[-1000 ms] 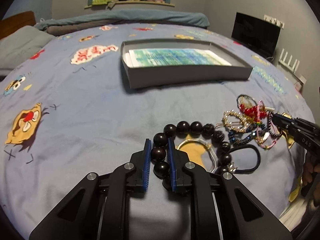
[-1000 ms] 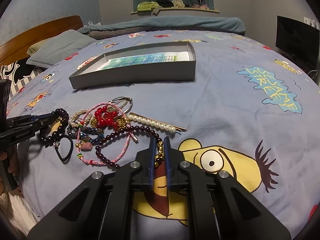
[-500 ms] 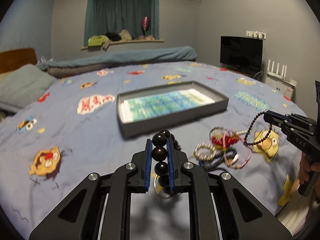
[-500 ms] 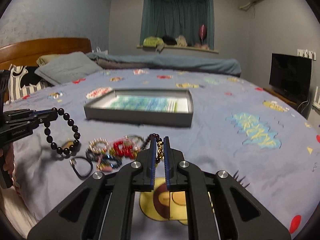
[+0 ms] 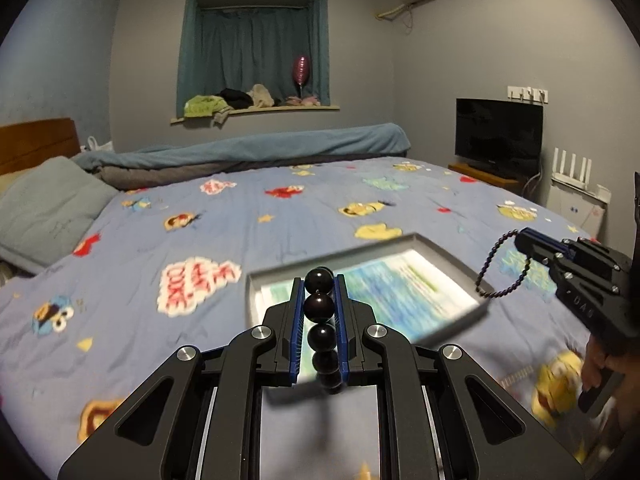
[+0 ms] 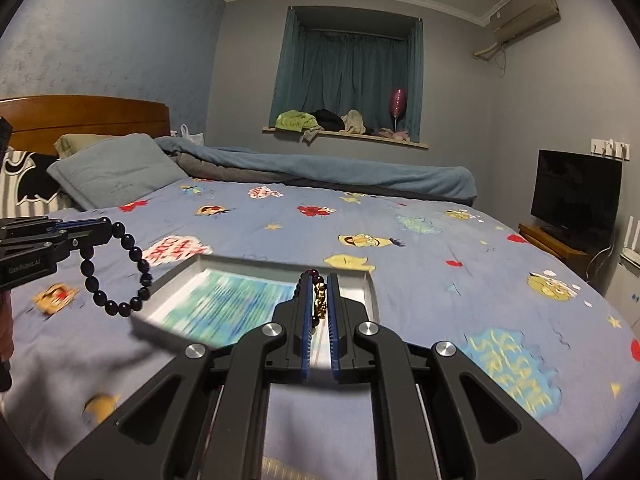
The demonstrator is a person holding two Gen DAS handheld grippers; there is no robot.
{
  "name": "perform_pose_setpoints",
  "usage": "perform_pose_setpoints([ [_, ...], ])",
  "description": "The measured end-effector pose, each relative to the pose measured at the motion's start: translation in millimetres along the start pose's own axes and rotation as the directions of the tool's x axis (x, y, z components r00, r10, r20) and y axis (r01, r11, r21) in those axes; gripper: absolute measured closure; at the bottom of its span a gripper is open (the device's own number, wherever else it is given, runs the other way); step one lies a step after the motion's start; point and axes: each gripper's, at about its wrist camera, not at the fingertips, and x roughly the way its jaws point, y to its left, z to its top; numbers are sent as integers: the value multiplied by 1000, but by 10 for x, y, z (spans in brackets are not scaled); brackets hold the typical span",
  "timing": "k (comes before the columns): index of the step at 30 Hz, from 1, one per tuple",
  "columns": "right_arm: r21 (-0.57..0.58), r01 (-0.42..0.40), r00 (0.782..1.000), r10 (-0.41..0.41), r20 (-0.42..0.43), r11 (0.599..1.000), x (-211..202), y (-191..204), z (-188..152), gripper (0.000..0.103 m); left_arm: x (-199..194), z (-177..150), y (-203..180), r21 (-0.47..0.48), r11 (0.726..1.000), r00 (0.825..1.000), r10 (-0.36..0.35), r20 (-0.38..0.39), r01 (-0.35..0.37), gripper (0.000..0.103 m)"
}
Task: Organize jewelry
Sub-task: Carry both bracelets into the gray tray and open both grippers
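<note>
My left gripper (image 5: 319,292) is shut on a bracelet of large black beads (image 5: 319,306), held above the near edge of the grey tray (image 5: 448,250). In the right wrist view that bracelet (image 6: 116,270) hangs as a loop from the left gripper (image 6: 106,232). My right gripper (image 6: 319,294) is shut on a bracelet of small dark purple beads with a gold charm (image 6: 320,300), above the tray (image 6: 370,286). In the left wrist view this thin bracelet (image 5: 502,268) dangles from the right gripper (image 5: 520,236). The jewelry pile is out of view.
The tray has a blue-green patterned liner (image 6: 236,304) and lies on a blue cartoon-print bedspread (image 6: 420,248). A pillow (image 6: 116,168) and wooden headboard (image 6: 88,120) stand at the far left, a rolled duvet (image 6: 320,172) at the back, a TV (image 6: 576,188) at the right.
Both grippers have lifted their bracelets off the bed and moved forward over the tray. The jewelry pile has dropped out of view below.
</note>
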Motion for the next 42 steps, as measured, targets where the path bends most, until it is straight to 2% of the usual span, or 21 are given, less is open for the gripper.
perform_pose_setpoints([
  [6, 47, 20, 1000, -20, -12, 999, 737, -77, 180, 96, 587, 158, -19, -8, 1000, 1000, 3, -2, -3, 88],
  [10, 72, 0, 1000, 1, -21, 997, 1111, -117, 233, 96, 1058, 172, 75, -71, 997, 999, -32, -15, 31, 88],
  [13, 59, -28, 998, 32, -61, 998, 1368, -80, 171, 96, 1373, 75, 177, -104, 994, 997, -20, -79, 12, 88],
  [16, 31, -53, 988, 56, -142, 998, 1585, -6, 58, 96, 1570, -30, 283, -131, 991, 989, 1, -148, -21, 88],
  [20, 30, -12, 979, 18, -204, 999, 1706, -29, 26, 96, 1648, -113, 364, -150, 987, 982, 20, -187, -49, 88],
  [24, 48, 35, 966, -21, -259, 998, 1761, -113, -45, 96, 1686, -145, 371, -129, 988, 975, 54, -217, -84, 88],
  [29, 33, 83, 957, -70, -283, 996, 1843, -176, -86, 96, 1755, -196, 406, -129, 986, 965, 68, -255, -104, 88],
  [35, 15, 85, 948, -76, -309, 996, 1885, -163, -118, 96, 1821, -246, 501, -177, 979, 953, 46, -299, -103, 88],
  [39, 17, 84, 947, -75, -313, 996, 1893, -164, -129, 96, 1815, -258, 510, -184, 978, 953, 42, -300, -101, 88],
  [42, 22, 83, 947, -72, -312, 996, 1894, -165, -123, 90, 1815, -263, 515, -192, 977, 953, 34, -302, -95, 88],
])
